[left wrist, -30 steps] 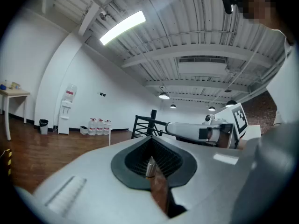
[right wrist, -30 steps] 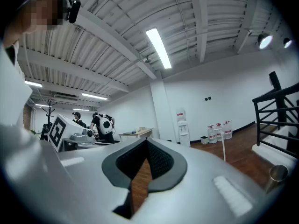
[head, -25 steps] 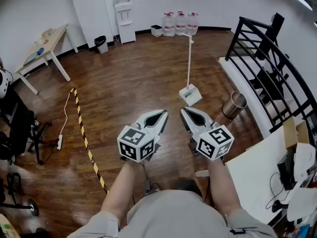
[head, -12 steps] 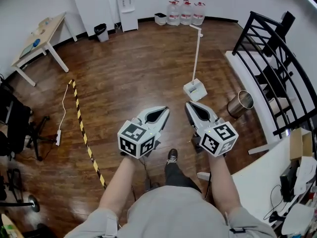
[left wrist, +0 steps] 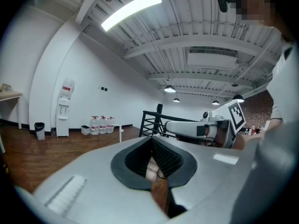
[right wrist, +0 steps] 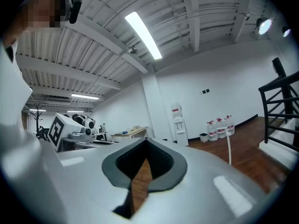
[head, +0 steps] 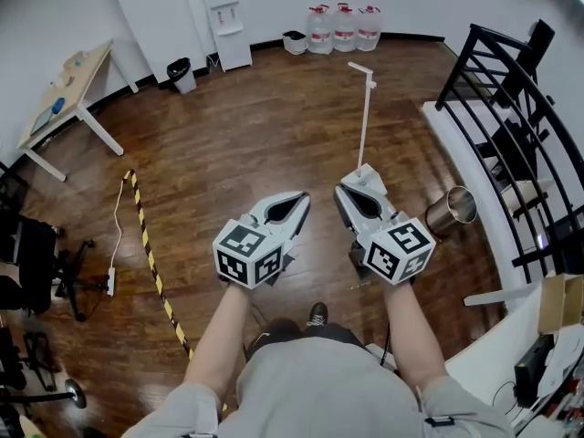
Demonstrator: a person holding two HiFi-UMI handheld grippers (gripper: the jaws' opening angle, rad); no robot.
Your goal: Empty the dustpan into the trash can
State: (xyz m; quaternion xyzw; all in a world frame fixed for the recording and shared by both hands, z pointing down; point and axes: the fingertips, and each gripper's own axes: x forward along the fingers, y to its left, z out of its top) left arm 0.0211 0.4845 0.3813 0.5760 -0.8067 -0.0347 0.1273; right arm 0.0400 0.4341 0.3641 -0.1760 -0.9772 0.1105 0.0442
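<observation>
Brown wood floor, both grippers held out empty, dustpan standing just ahead of them

Left gripper (head: 299,197) and right gripper (head: 345,190) sit side by side, not touching; each gripper view shows the jaws pressed together at the tips with nothing between the black pads (left wrist: 166,155). White dustpan (head: 369,175) stands on the floor just beyond the right gripper's tip, which covers part of it in the head view; its long white handle (head: 366,117) is upright. Whether anything lies in the pan cannot be made out. Metal trash can (head: 451,210) stands to the right of the dustpan, near the black railing (head: 511,108), apart from both grippers. Water bottles (head: 344,26) line the far wall
</observation>
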